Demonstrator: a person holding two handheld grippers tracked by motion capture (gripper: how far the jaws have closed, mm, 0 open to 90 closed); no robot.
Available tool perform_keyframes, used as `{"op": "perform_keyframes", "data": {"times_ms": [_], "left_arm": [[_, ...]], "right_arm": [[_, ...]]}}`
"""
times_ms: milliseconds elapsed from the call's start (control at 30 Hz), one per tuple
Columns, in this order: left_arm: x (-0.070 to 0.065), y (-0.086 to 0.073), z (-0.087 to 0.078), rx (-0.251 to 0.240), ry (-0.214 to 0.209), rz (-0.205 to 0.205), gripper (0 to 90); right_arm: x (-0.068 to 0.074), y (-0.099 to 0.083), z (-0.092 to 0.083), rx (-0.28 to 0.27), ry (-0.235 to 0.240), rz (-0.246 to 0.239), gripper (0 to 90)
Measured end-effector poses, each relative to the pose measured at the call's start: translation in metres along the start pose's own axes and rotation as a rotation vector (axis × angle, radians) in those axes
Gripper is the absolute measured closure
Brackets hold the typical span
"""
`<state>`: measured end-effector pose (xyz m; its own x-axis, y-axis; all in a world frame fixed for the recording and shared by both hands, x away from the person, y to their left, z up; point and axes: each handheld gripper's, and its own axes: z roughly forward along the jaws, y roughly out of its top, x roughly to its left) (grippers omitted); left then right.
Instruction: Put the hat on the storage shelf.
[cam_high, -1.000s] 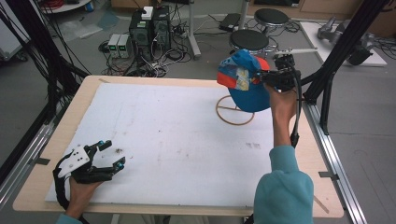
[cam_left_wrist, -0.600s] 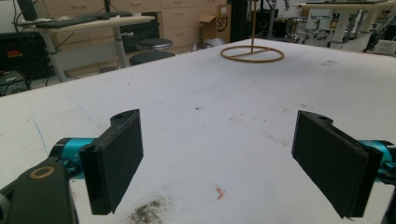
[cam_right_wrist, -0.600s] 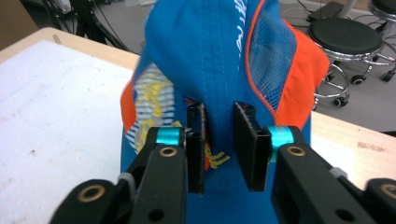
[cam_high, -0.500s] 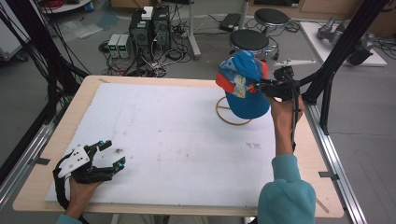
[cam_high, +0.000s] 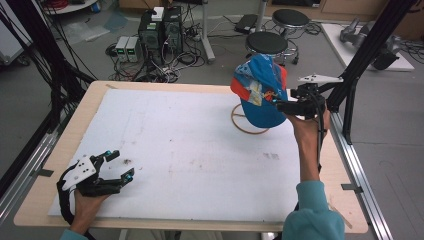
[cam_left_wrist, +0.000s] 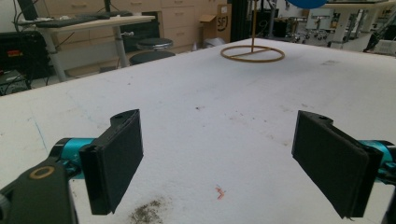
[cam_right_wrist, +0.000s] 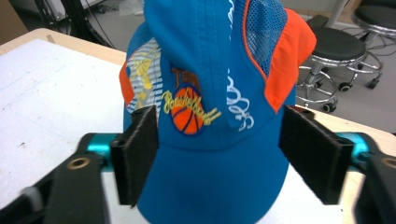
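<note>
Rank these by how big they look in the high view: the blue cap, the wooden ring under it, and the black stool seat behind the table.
1. Blue cap, raised nearer the camera, so flattered.
2. Wooden ring and stool seat: too alike to rank; the cap hides part of the ring.

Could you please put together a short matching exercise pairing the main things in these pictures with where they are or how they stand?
Things:
1. cap
2. wooden ring base
3. left gripper
4. right gripper

States:
A. open, resting low at the near left of the table
B. flat on the table beneath the cap
C. blue and orange, raised above the table
D. open, jaws either side of the cap's brim

Pairs: 1-C, 2-B, 3-A, 4-D
</note>
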<state>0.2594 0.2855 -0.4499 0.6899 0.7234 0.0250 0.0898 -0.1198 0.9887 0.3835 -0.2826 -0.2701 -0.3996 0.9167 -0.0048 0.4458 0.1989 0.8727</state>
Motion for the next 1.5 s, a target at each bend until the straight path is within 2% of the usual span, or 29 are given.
{"op": "perform_keyframes", "data": {"times_ms": [167, 300, 400, 500, 633, 733, 867, 967, 1033, 1067, 1167, 1300, 1367, 1500], "left_arm": [[0.0, 0.0, 0.0, -0.003, 0.0, 0.001, 16.7], [0.0, 0.0, 0.0, -0.004, 0.0, 0.001, 16.7], [0.0, 0.0, 0.0, -0.005, -0.003, 0.003, 16.6], [-0.001, 0.0, -0.001, -0.01, -0.002, 0.006, 15.6], [0.0, 0.0, -0.001, -0.011, 0.0, 0.002, 15.5], [0.0, 0.0, -0.001, -0.01, 0.003, 0.003, 15.6], [0.0, -0.001, -0.001, -0.017, 0.004, 0.001, 15.6], [0.0, -0.001, -0.001, -0.017, 0.006, -0.003, 15.6], [0.0, -0.001, -0.002, -0.017, 0.006, -0.005, 15.6], [0.0, -0.001, -0.002, -0.017, 0.006, -0.005, 15.6], [0.0, -0.001, -0.002, -0.017, 0.006, -0.003, 15.6], [0.0, -0.001, -0.002, -0.02, 0.006, -0.006, 15.6], [0.0, -0.001, -0.002, -0.022, 0.005, -0.007, 15.6], [0.0, -0.001, -0.002, -0.023, 0.008, -0.007, 15.6]], "right_arm": [[0.008, -0.015, -0.017, -0.053, 0.005, 0.012, 18.2], [0.018, -0.036, -0.03, -0.11, 0.015, 0.021, 14.6], [0.026, -0.053, -0.036, -0.119, 0.026, 0.009, 12.1], [0.032, -0.072, -0.041, -0.133, 0.066, 0.008, 12.1], [0.042, -0.1, -0.042, -0.152, 0.071, -0.029, 11.5], [0.052, -0.124, -0.039, -0.204, 0.071, -0.043, 11.5], [0.063, -0.154, -0.029, -0.213, 0.055, -0.05, 11.4], [0.067, -0.17, -0.024, -0.221, 0.044, -0.067, 11.5], [0.069, -0.178, -0.023, -0.231, 0.05, -0.066, 11.4], [0.07, -0.181, -0.023, -0.22, 0.052, -0.068, 11.0], [0.072, -0.189, -0.022, -0.24, 0.045, -0.071, 10.9], [0.071, -0.196, -0.02, -0.242, 0.038, -0.067, 11.0], [0.072, -0.2, -0.019, -0.256, 0.04, -0.049, 10.9], [0.074, -0.206, -0.017, -0.274, 0.03, -0.049, 10.9]]}}
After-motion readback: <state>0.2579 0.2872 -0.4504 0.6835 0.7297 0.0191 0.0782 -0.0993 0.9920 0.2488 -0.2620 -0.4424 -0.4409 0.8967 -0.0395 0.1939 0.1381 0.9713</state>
